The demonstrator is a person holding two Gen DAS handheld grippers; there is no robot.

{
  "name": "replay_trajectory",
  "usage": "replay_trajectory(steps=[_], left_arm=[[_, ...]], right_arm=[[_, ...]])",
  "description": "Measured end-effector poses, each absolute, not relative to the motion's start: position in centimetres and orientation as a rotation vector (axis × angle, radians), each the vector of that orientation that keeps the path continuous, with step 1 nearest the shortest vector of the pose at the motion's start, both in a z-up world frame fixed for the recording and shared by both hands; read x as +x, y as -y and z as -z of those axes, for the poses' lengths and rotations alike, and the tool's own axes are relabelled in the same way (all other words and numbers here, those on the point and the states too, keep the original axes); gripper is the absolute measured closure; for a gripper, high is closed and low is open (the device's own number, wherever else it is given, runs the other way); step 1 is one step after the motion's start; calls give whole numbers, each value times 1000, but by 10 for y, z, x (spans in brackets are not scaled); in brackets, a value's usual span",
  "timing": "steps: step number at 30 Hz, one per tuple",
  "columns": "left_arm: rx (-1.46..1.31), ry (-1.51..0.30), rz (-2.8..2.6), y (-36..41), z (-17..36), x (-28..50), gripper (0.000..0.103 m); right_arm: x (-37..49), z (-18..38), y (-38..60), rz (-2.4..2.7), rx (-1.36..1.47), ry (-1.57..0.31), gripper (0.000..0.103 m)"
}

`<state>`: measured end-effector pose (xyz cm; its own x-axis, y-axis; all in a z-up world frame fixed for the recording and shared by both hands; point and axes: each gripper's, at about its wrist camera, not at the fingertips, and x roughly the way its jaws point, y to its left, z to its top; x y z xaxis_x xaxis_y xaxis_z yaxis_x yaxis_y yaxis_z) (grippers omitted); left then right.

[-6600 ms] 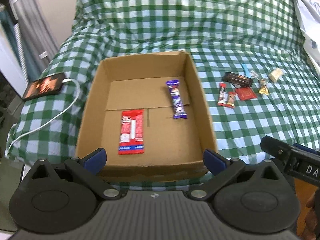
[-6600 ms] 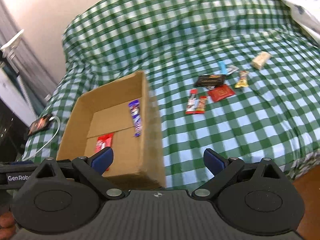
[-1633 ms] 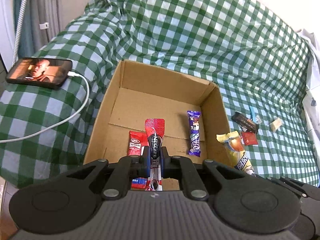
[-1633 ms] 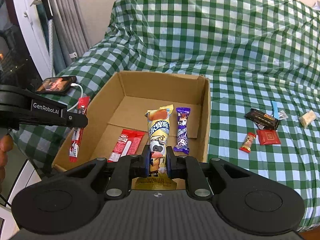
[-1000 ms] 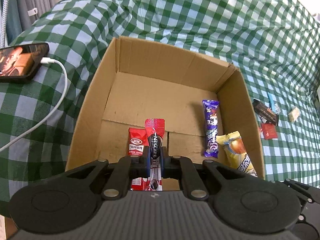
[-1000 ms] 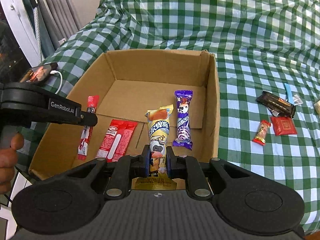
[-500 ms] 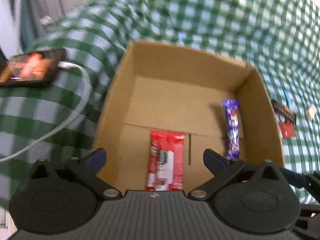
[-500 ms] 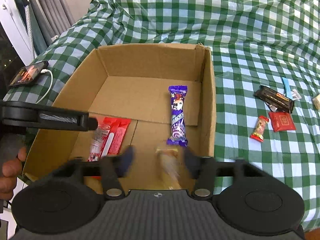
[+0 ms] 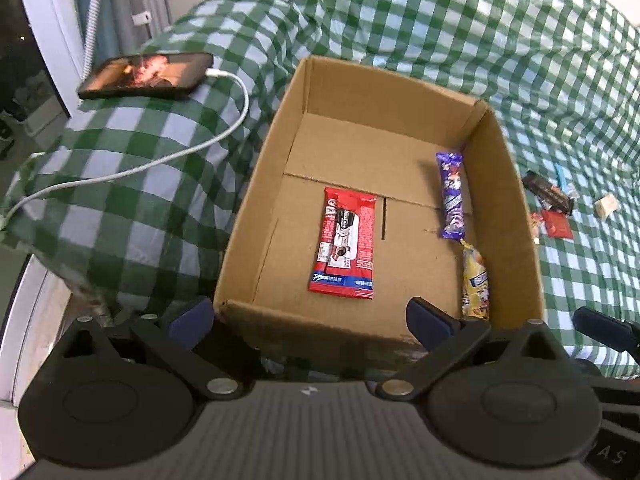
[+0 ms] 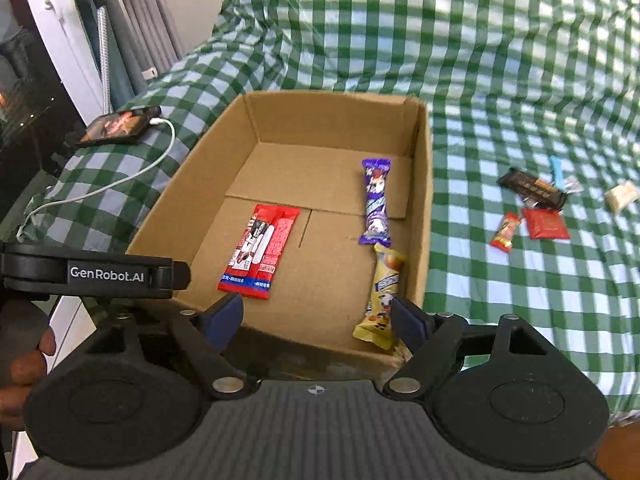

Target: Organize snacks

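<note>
Snacks now lie four to the cardboard box (image 9: 256, 216): the purple bar (image 9: 451, 196) and yellow packet (image 9: 474, 280) end to end along its right wall, and the slim coffee stick (image 9: 344, 236) on top of the red packet (image 9: 347, 248) in the middle. A second ago the stick and yellow packet were each still pinched in a gripper. The left gripper (image 9: 308, 314) stands fully spread and empty; the right gripper (image 10: 318, 312) has just been opening, nothing between its jaws. Several snacks remain on the checked bedspread (image 10: 520, 300) right of the box, among them a small red-and-gold candy (image 10: 506, 232), so sorting looks about half finished. A phone (image 9: 148, 74) charges farther left.
</note>
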<state>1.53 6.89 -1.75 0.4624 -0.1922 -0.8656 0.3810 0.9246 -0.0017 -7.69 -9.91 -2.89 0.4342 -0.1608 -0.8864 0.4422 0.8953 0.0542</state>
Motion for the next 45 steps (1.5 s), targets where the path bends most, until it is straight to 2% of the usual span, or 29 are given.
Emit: replay_trajectory(steps=[18, 36, 45], left_arm=[[213, -866, 418, -79, -36, -59, 0], [201, -819, 407, -89, -53, -78, 0], [195, -833, 407, -91, -53, -72, 0]], right_arm=[[-137, -31, 67, 433, 283, -895, 15], [-157, -48, 59, 424, 290, -830, 3], [-158, -45, 64, 449, 314, -839, 2]])
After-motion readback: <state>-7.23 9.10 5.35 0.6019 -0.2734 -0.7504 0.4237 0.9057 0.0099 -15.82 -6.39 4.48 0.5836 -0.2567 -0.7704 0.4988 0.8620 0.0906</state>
